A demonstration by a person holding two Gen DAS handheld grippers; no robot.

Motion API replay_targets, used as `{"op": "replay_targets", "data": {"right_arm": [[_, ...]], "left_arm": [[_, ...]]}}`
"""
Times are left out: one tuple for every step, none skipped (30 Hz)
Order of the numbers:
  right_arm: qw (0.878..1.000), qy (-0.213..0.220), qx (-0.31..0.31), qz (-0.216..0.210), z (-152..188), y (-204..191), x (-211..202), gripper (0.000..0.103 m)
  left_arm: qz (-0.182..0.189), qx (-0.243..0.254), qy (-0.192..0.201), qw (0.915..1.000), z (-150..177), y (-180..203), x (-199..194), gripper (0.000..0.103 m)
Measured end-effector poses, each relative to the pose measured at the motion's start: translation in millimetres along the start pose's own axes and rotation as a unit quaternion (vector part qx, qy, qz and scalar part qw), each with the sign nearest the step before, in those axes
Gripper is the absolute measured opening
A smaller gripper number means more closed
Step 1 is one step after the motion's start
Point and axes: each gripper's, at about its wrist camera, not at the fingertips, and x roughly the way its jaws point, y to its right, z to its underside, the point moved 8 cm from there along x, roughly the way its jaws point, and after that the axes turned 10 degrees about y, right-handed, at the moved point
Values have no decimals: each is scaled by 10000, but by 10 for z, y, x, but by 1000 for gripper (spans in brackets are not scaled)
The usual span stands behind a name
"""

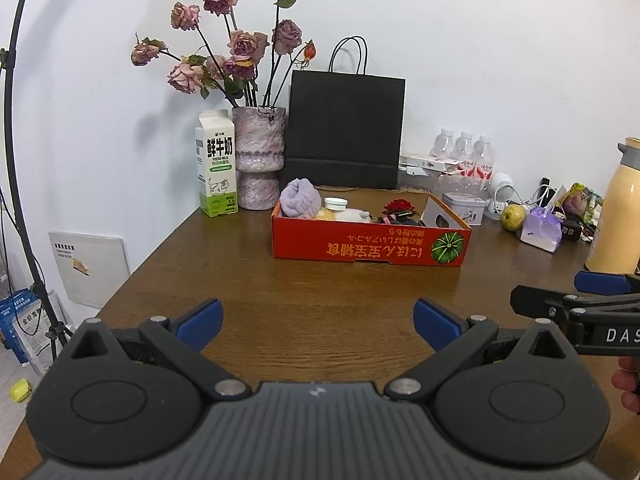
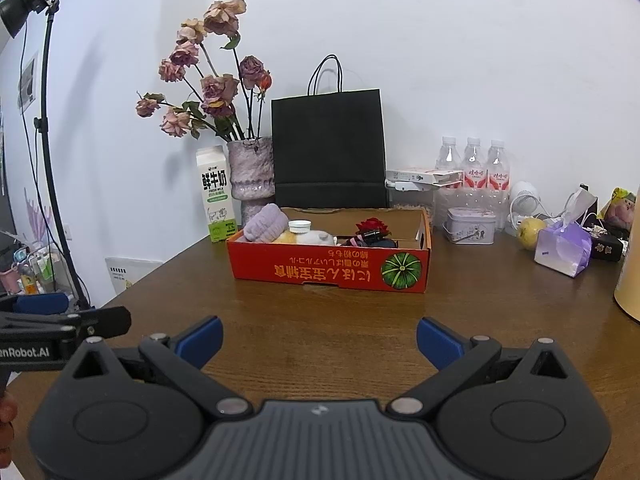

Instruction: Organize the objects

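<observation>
Grippers of yours, left gripper [image 1: 318,326] and right gripper [image 2: 320,344], gape wide and empty, red box [image 1: 370,240] at twelve o'clock.

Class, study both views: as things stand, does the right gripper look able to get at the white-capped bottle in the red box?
Probably yes. The right gripper is open, with bare table between it and the red box. The white-capped bottle pokes above the front wall, though crowded by the purple cloth.
</observation>
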Motion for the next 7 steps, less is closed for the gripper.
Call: {"op": "replay_targets", "data": {"right_arm": [[10000, -3, -2, 0, 6, 6, -6, 103], [10000, -4, -3, 0, 19, 7, -14, 103], [10000, -2, -4, 1, 19, 5, -13, 103], [10000, -1, -3, -1, 20, 8, -17, 103], [10000, -3, -4, 1, 18, 3, -13, 103], [10000, -4, -4, 3, 19, 2, -12, 103], [10000, -4, -3, 3, 20, 5, -16, 103]], "left_arm": [[-18, 14, 5, 10000, -1, 7, -1, 103], [-28, 7, 9, 10000, -2, 7, -4, 103], [-28, -22, 8, 10000, 0, 6, -9, 103], [-18, -66, -4, 10000, 1, -1, -9, 103], [1, -111, -24, 9999, 0, -2, -8, 103], [12, -137, -35, 9999, 2, -9, -6, 103], [17, -139, -35, 9999, 2, -8, -6, 103]]}}
